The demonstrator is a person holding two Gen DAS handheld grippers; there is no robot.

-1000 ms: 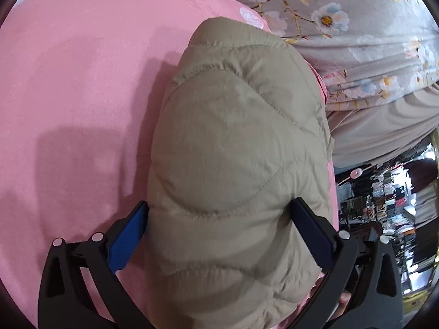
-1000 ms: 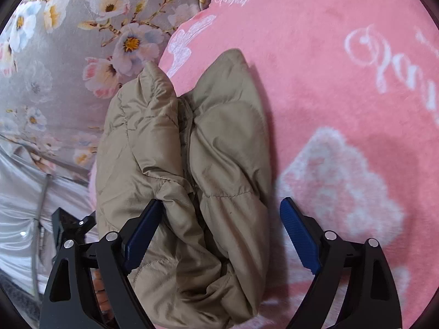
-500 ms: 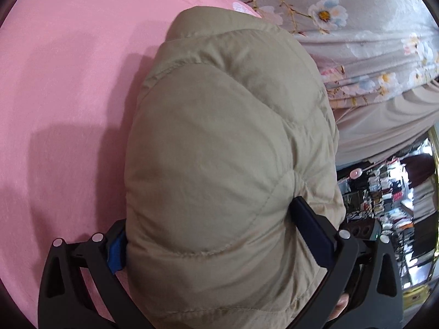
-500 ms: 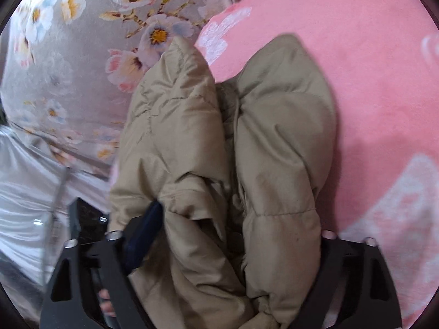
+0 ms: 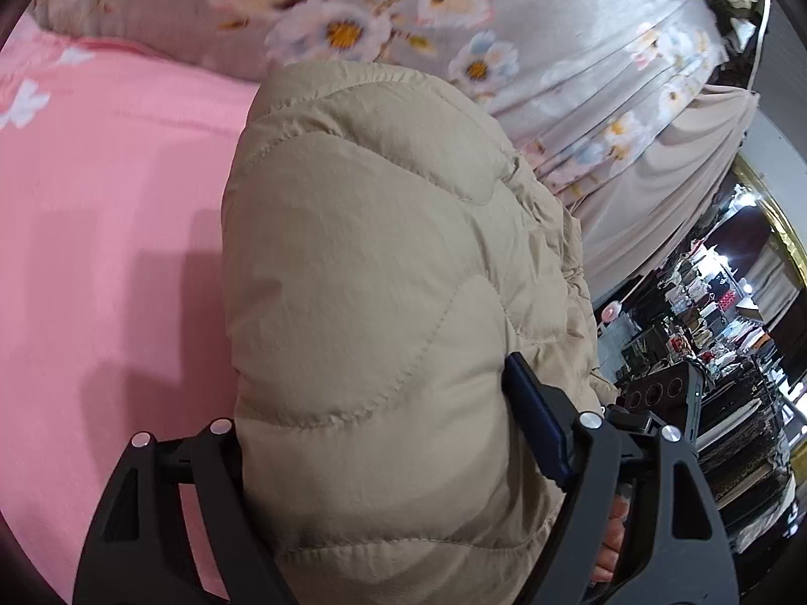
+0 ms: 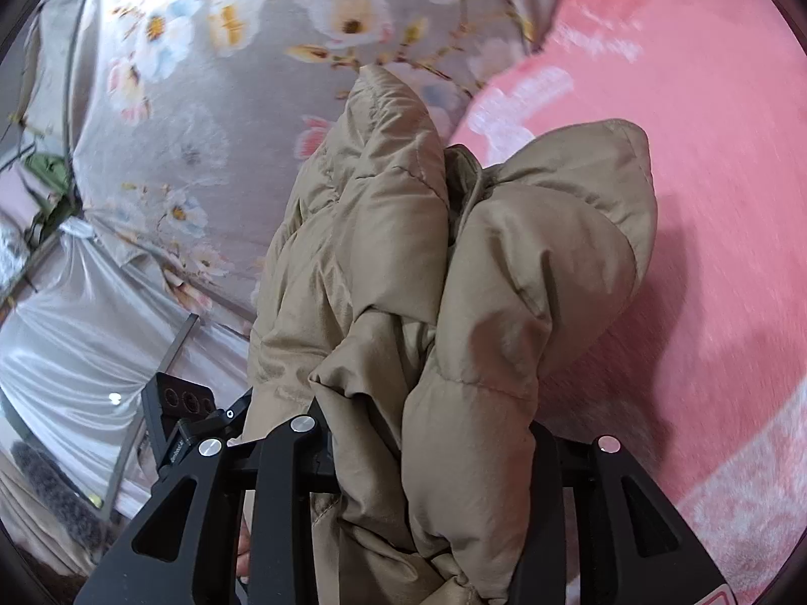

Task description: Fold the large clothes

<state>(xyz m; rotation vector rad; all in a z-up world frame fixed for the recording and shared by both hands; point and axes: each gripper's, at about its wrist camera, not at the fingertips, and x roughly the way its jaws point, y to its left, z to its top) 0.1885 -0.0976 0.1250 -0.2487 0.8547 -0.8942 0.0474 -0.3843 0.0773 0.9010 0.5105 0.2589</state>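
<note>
L wrist view: puffy beige jacket (image 5: 383,302) fills the centre, bulging up between the fingers of the left tool (image 5: 383,433). Jaws closing onto the padding; blue pad on the far-side finger (image 5: 534,423) presses into the jacket's flank, the other finger's pad is buried under the bulge, so can't see its contact. The tool is clamped on the jacket's quilted bulk. A bit of a person's hand (image 5: 613,544) shows low at the picture's right, behind that finger. The jacket's long axis runs away from the camera, rounded end toward the floral sheet (image 5: 454,15). Pink blanket (image 5: 101,252) lies beside and under it on the picture's left. Cluttered room far back at the right, too small to read.

R wrist view: same jacket (image 6: 454,302), here as two bunched folds side by side with a dark crease between them, standing up out of the right tool (image 6: 428,459). Jaws closing, narrow gap, both fingers squeezed into fabric; pads hidden by the cloth. Gripping the gathered folds. Folds point away from the camera, slightly leaning toward the picture's left. The pink blanket (image 6: 706,201) lies at the right, the floral sheet (image 6: 202,101) at the left and beyond, shiny white fabric (image 6: 65,343) lower left.
</note>
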